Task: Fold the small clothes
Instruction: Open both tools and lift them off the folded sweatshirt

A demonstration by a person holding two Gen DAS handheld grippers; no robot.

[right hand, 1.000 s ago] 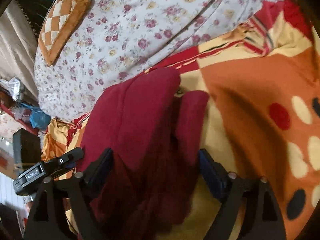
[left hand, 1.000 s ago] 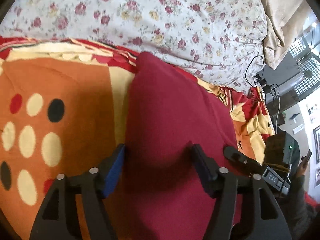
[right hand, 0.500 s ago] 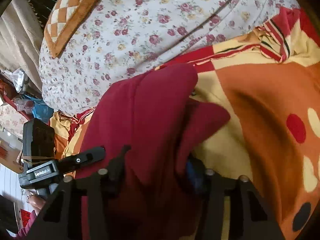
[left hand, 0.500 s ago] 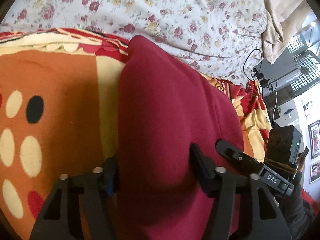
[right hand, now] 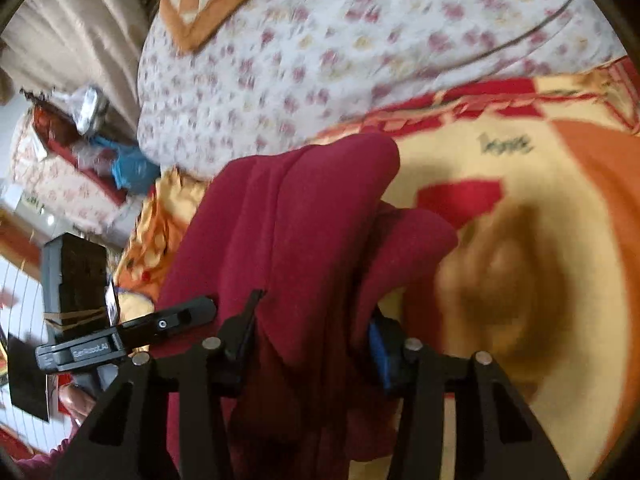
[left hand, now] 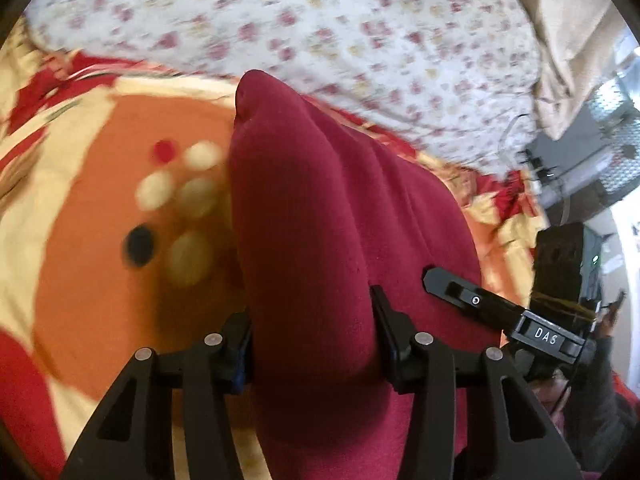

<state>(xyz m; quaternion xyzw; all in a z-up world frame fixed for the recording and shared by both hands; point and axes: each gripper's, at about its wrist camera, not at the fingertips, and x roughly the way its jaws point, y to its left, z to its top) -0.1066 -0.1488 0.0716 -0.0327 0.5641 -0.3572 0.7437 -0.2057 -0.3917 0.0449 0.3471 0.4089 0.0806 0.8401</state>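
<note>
My left gripper [left hand: 312, 320]: clamped on maroon garment [left hand: 320, 220]. My right gripper [right hand: 308, 336]: clamped on same garment, bunched. Beneath: patterned blanket [left hand: 80, 240]; floral quilt [right hand: 360, 60] behind.

An orange, cream and red fleece blanket [left hand: 80, 264] with cream, red and black dots covers the bed. Along its far edge lies a white quilt printed with small red flowers [left hand: 360, 40], and an orange-and-cream checked cushion [right hand: 208, 4] rests on it. A beige curtain [right hand: 76, 36] hangs beyond the quilt's left end.
</note>
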